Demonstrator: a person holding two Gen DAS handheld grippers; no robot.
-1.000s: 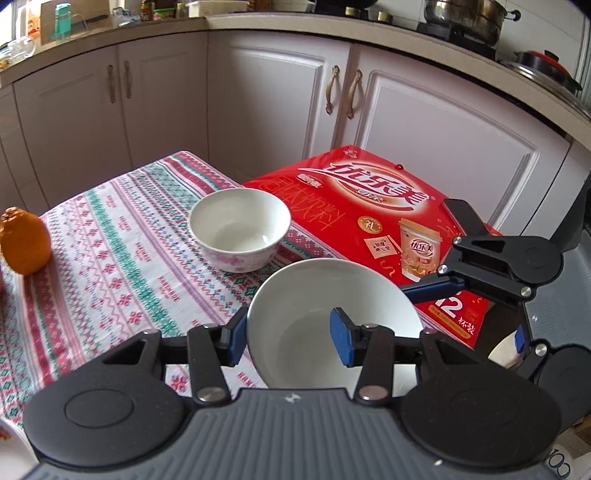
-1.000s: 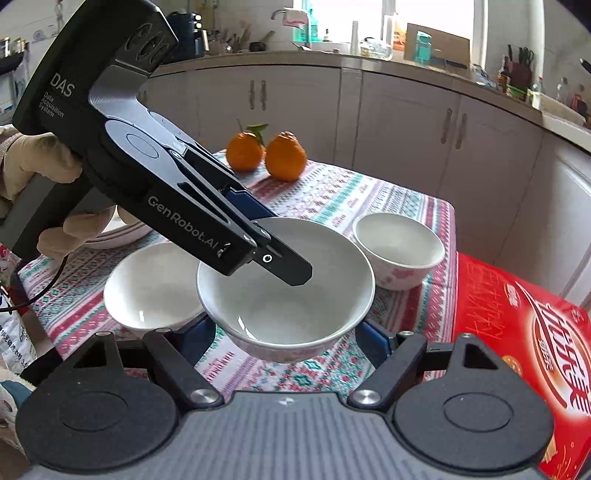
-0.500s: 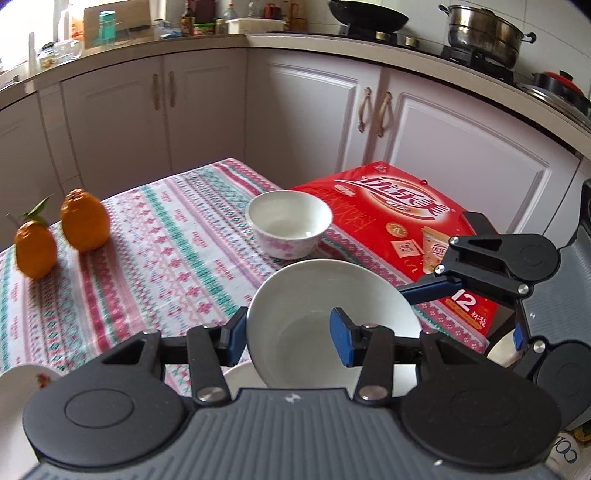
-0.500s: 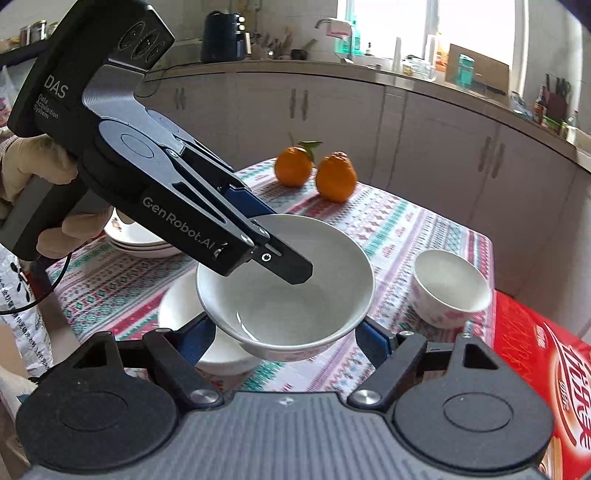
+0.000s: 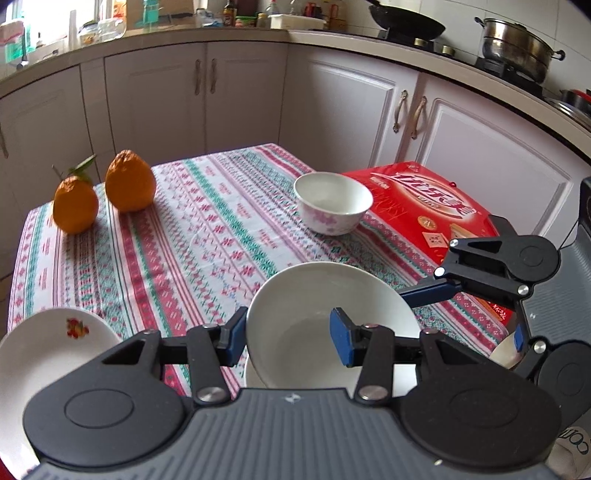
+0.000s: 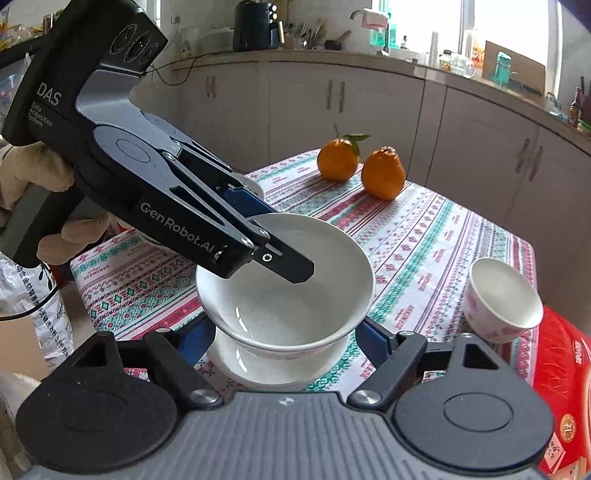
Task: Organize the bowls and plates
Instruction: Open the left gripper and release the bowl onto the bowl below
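Patterned tablecloth [image 5: 207,236]; plate [image 5: 44,354] left-view only.

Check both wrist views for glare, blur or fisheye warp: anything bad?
Left wrist: sharp, soft daylight, cabinet doors bow toward the edges, corners vignetted. Right wrist: window blown out, glossy sheen inside the held bowl, counter edge curves; the left gripper casts little shadow.
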